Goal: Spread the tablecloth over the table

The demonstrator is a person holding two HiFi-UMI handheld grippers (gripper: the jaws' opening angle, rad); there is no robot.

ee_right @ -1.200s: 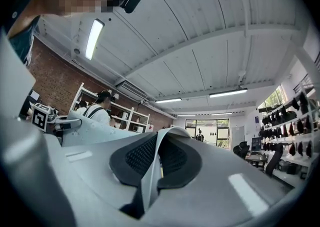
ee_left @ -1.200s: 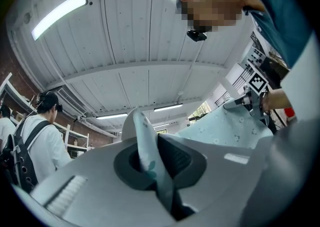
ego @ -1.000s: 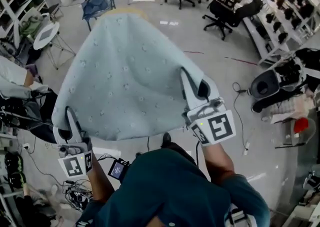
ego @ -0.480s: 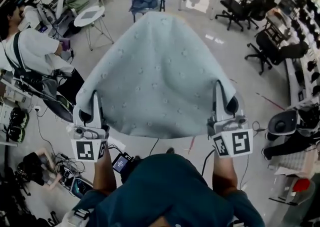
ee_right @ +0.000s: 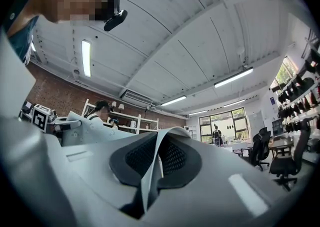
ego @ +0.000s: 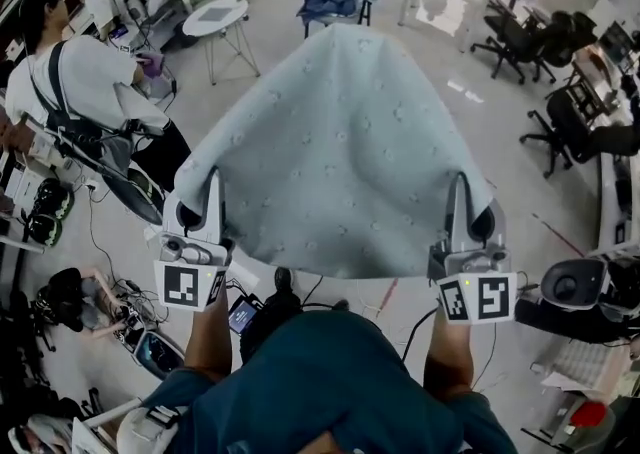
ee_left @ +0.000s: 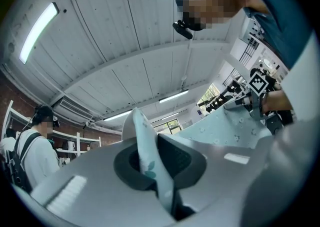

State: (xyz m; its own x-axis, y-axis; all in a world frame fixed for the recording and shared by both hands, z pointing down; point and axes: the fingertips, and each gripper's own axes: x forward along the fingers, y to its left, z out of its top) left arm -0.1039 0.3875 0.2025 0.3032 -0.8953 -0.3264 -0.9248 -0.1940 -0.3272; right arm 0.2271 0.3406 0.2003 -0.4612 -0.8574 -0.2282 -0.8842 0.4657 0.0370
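My left gripper (ego: pixel 212 192) is clamped shut on the near left corner of the pale blue-green tablecloth with small sprigged dots (ego: pixel 335 157). A fold of the fabric is pinched between its dark pads and stands up past the tips. My right gripper (ego: pixel 460 192) is closed the same way on the near right corner, with a thin edge of cloth caught between its jaws. The cloth is held up in front of me over the grey floor (ego: pixel 520 172), its near hem sagging in a shallow curve between the grippers. Its far end narrows to a rounded peak, and I cannot tell whether that end rests on anything. A person in a white shirt (ego: pixel 85 72) stands to my left, near a small round white table (ego: pixel 215 14).
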